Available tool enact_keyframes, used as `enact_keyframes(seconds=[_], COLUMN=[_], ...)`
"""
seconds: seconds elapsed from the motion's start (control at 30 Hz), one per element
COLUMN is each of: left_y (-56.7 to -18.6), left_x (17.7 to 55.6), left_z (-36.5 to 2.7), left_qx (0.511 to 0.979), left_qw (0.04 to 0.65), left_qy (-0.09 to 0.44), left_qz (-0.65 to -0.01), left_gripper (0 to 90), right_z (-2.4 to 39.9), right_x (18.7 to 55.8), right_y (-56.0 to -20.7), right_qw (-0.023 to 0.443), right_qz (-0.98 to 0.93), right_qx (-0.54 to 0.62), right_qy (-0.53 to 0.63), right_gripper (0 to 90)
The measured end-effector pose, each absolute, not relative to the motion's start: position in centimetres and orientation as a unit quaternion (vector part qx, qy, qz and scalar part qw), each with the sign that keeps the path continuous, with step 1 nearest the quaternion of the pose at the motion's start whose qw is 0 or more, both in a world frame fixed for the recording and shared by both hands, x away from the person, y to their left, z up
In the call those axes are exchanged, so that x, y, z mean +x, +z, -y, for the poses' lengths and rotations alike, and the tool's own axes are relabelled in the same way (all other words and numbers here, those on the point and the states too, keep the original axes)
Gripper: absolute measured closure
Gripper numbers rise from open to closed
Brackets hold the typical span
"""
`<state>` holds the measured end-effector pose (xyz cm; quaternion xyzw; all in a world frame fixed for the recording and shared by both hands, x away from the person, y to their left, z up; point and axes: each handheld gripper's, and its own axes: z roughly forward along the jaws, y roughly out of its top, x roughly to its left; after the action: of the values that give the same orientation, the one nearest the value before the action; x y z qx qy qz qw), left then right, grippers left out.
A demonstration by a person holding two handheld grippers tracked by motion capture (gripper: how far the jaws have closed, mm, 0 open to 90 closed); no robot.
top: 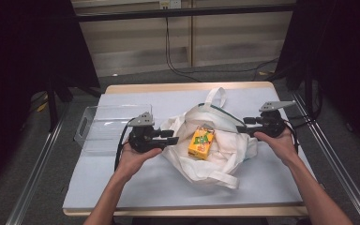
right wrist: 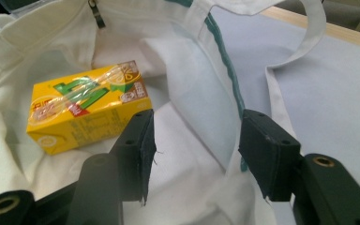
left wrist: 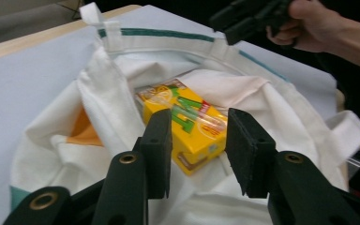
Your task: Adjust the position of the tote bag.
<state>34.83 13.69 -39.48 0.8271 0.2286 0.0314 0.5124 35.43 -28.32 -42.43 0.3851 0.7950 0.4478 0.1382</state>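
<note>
The yellow rectangular juice carton (top: 201, 142) lies flat on the folds of the white cloth tote bag (top: 225, 157), at the bag's middle, between the two grippers. The left gripper (left wrist: 198, 140) sits just beside the carton on the bag's left, jaws apart and holding nothing, aimed straight at the carton's near end. The carton's long axis runs roughly from the person toward the bag's far rim. The right gripper (right wrist: 197, 143), jaws likewise apart and empty, straddles the bag's green-trimmed right edge, with the carton farther off.
</note>
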Motion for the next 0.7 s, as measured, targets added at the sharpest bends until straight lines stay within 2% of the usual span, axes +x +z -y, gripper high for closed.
enact_keyframes(seconds=[0.2, 0.7], left_y=[-39.8, -41.5], left_x=[36.7, 39.4], left_z=[-13.1, -11.3], left_qx=[0.833, 0.845], left_qw=[0.493, 0.454], left_qy=[0.034, 0.046], left_qz=[-0.249, -0.280], left_gripper=[51.5, 42.7], right_z=[28.4, 28.9], right_x=[33.2, 29.6], right_y=[-42.8, -44.4], right_qw=[0.137, 0.140], right_qz=[-0.798, -0.792], right_qx=[0.380, 0.401], right_qy=[0.448, 0.438], right_gripper=[44.3, 31.8])
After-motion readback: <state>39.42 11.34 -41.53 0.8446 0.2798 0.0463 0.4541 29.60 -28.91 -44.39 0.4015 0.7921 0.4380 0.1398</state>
